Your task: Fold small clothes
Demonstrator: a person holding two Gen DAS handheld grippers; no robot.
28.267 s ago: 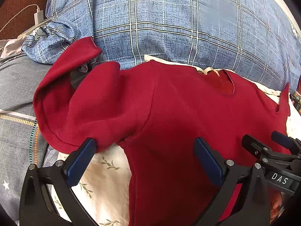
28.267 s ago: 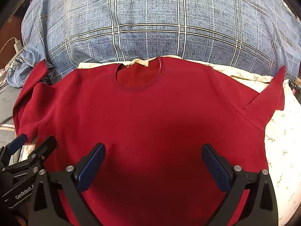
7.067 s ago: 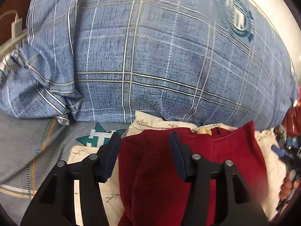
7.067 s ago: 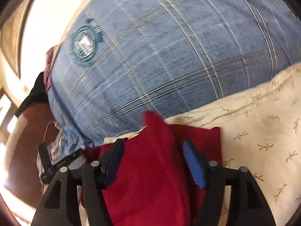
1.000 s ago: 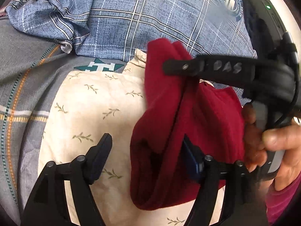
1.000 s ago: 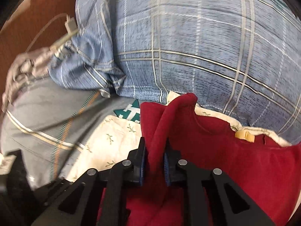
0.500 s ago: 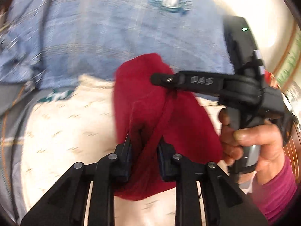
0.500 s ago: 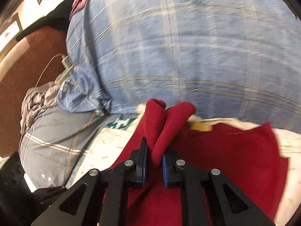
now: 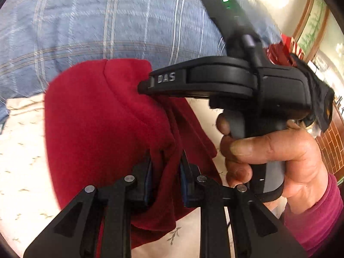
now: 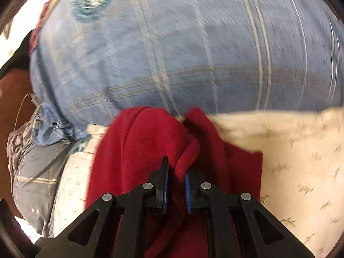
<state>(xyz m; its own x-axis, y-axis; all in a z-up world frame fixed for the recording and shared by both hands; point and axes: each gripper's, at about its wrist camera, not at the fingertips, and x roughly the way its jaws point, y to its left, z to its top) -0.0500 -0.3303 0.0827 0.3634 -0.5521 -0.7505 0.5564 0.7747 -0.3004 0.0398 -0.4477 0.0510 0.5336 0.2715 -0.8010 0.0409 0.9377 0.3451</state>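
Note:
A dark red sweater [image 9: 103, 118] hangs bunched and partly folded above a cream leaf-print sheet [image 9: 19, 150]. My left gripper [image 9: 165, 172] is shut on a thick fold at its near edge. In the left wrist view my right gripper [image 9: 148, 89] comes in from the right, held by a hand [image 9: 268, 157] in a magenta sleeve, and its tips bite the sweater's upper edge. In the right wrist view the right gripper [image 10: 176, 178] is shut on a raised ridge of the sweater [image 10: 137, 146], and the rest of the cloth drapes down on both sides.
A big blue plaid pillow [image 10: 182, 53] fills the background behind the sweater. Grey bedding [image 10: 32, 172] and a charger cable [image 10: 21, 105] lie at the left. The cream sheet [image 10: 296, 161] stretches to the right. A brick-pattern wall [image 9: 332, 146] shows at the far right.
The left gripper's jaws closed from wide apart onto the sweater's fold. Both grippers then carried the bunched sweater sideways across the sheet and rolled; the views are motion-blurred.

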